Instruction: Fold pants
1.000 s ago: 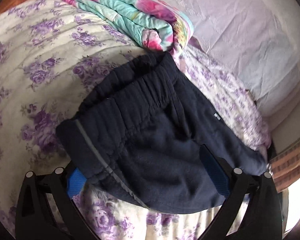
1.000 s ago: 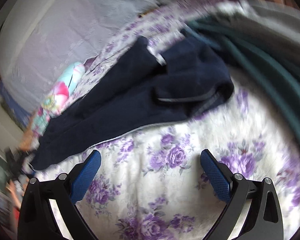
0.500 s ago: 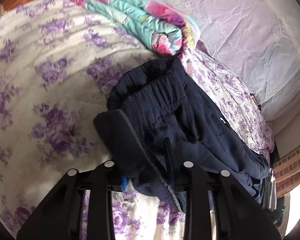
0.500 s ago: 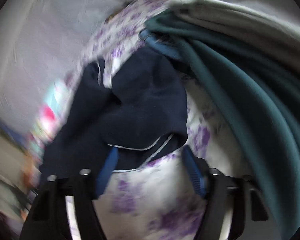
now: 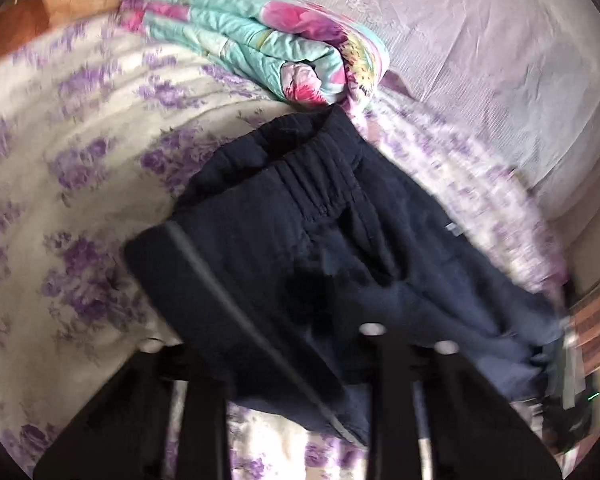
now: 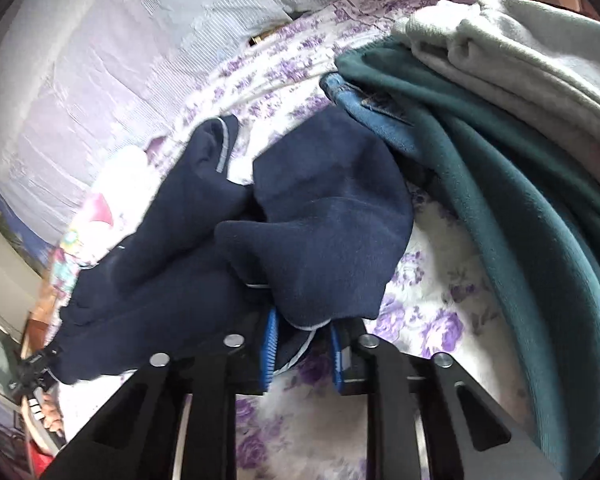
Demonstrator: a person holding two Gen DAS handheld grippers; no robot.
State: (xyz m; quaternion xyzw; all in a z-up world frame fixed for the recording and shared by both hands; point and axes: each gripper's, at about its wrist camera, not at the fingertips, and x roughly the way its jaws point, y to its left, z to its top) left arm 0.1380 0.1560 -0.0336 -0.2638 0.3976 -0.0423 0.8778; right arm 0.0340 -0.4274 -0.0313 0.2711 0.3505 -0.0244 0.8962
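Dark navy pants (image 5: 300, 248) lie bunched on a bed with a purple-flowered sheet (image 5: 72, 184). In the left wrist view the elastic waistband points away toward the pillow end. My left gripper (image 5: 296, 344) is shut on the waist end of the pants; its pads are hidden under the cloth. In the right wrist view the pants (image 6: 308, 232) show their leg end with a pale hem stripe. My right gripper (image 6: 306, 348) is shut on that hem, blue pads (image 6: 271, 346) pinching it.
A folded teal and pink floral quilt (image 5: 268, 52) lies just beyond the waistband, with a lilac pillow (image 5: 480, 60) behind. To the right in the right wrist view lie a dark green garment (image 6: 520, 208), a grey one (image 6: 520, 60) and blue denim (image 6: 364, 108).
Both grippers have closed on the pants: the left on the waist end, the right on the leg hem. The right gripper moved in toward the hem. The cloth has bunched up.
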